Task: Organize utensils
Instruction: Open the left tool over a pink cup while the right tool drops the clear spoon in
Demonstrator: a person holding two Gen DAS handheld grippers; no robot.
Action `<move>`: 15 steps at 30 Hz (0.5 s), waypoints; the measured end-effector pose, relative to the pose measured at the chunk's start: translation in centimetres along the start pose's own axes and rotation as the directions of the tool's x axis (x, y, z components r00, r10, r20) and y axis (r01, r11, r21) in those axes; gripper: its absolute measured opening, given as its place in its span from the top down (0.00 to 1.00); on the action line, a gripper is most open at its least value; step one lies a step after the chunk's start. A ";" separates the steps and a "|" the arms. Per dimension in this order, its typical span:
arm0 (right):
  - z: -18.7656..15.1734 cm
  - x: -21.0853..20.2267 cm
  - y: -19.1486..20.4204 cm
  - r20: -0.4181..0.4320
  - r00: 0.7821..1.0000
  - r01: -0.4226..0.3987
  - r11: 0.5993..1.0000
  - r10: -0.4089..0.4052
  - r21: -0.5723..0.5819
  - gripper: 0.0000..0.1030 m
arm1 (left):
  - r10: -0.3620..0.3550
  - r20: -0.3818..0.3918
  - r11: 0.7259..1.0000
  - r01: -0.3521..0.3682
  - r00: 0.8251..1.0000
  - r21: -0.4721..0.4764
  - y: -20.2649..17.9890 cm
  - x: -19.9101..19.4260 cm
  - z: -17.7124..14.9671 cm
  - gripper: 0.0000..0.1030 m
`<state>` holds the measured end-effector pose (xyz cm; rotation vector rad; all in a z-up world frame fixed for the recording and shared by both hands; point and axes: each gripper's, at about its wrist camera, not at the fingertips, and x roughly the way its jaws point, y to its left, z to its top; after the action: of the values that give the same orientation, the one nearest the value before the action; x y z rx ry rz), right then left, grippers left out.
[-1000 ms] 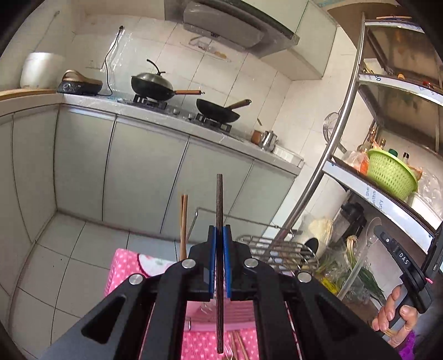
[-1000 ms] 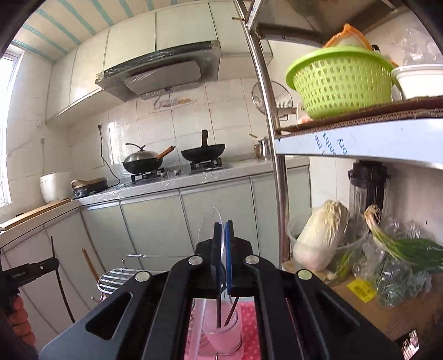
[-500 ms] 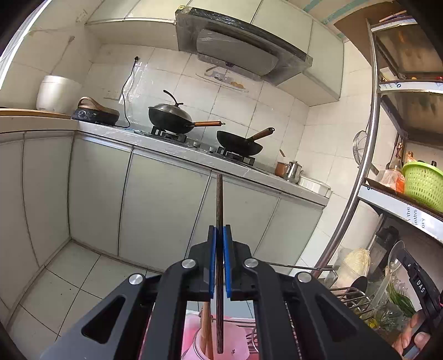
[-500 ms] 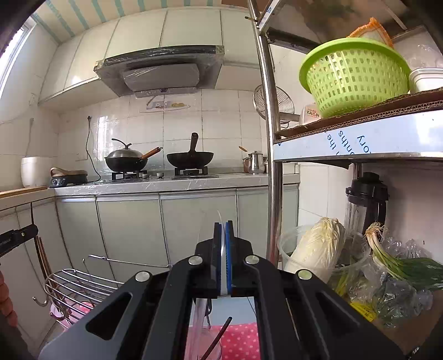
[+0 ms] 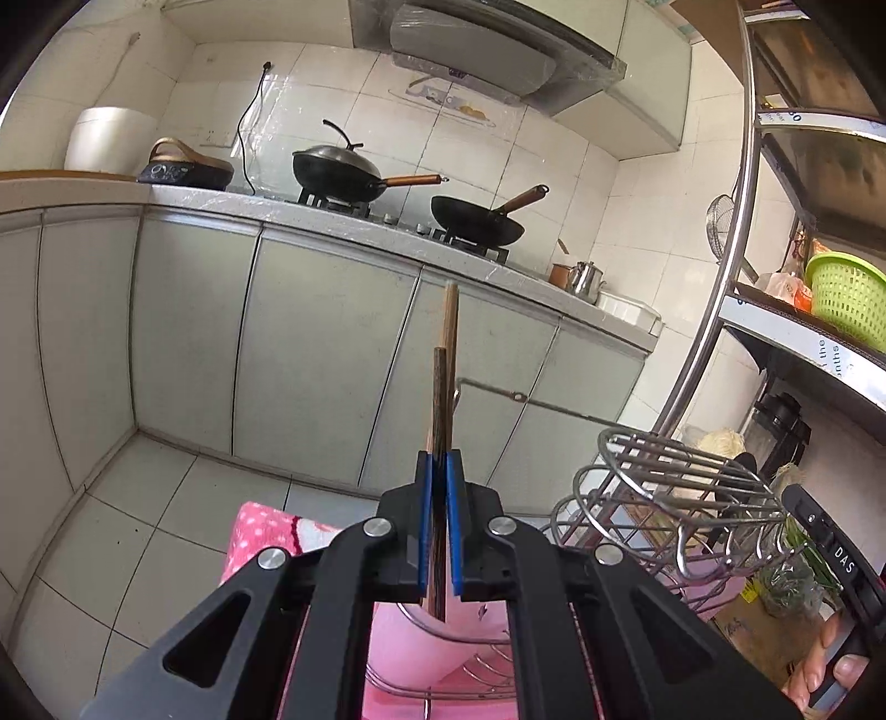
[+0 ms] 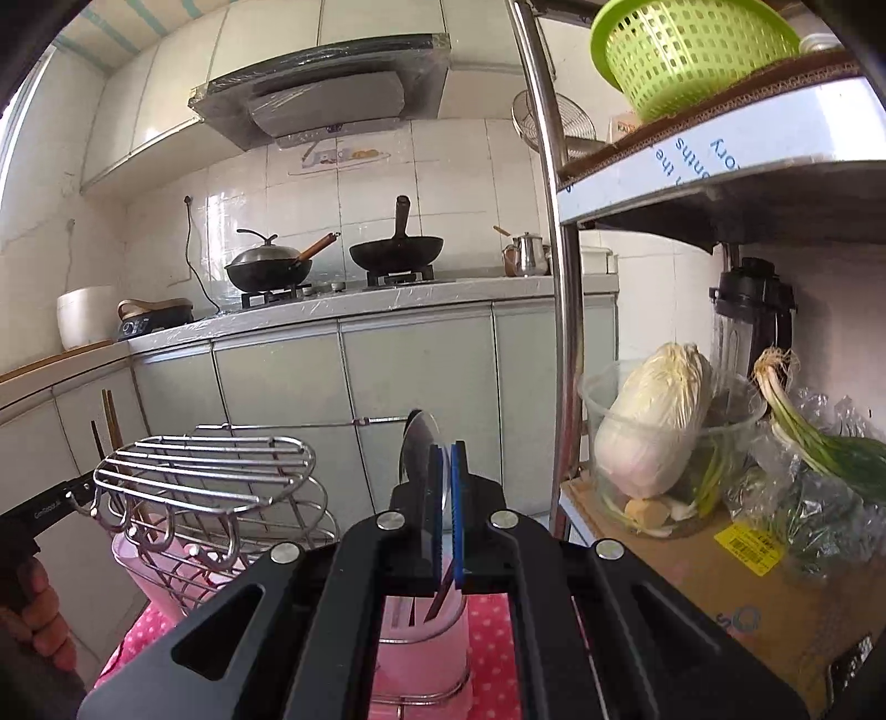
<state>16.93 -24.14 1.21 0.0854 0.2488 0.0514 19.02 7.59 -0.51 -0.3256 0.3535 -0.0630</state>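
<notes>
The left tongs (image 5: 440, 520) are pinching a dark brown wooden chopstick (image 5: 439, 443) between their blue pads, holding it upright, its lower end hanging over the pale pink plastic utensil cup (image 5: 426, 648) directly below. Just behind that stick a lighter wooden chopstick (image 5: 451, 327) stands taller. The right tongs (image 6: 443, 515) are pressed onto a shiny metal spoon (image 6: 418, 448), bowl up and edge-on, above another view of the pink cup (image 6: 421, 631), in which dark utensil handles lean. The cup sits inside a silver wire drying rack (image 6: 205, 471), to the left of the right tongs and to the right of the left ones, on a pink polka-dot cloth (image 6: 493, 642) covering the tabletop. To the right of the right tongs, a clear bowl holding a napa cabbage (image 6: 653, 421) and bagged green onions (image 6: 814, 443) rest on a cardboard-lined shelf. Farther ahead, grey cabinets carry two black woks (image 6: 396, 252), with a lime-green plastic colander (image 6: 692, 50) on the steel shelf above.
</notes>
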 end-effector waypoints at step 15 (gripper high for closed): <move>-2.5 1.2 -1.3 -0.164 0.986 -0.031 0.997 0.041 0.067 0.96 | 0.008 -0.109 1.000 -0.010 0.994 -0.017 0.7 0.7 -1.4 0.93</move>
<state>17.50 -25.18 -1.60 0.1498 0.4148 0.0867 19.18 7.74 -2.16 -0.3388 0.4636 -0.0686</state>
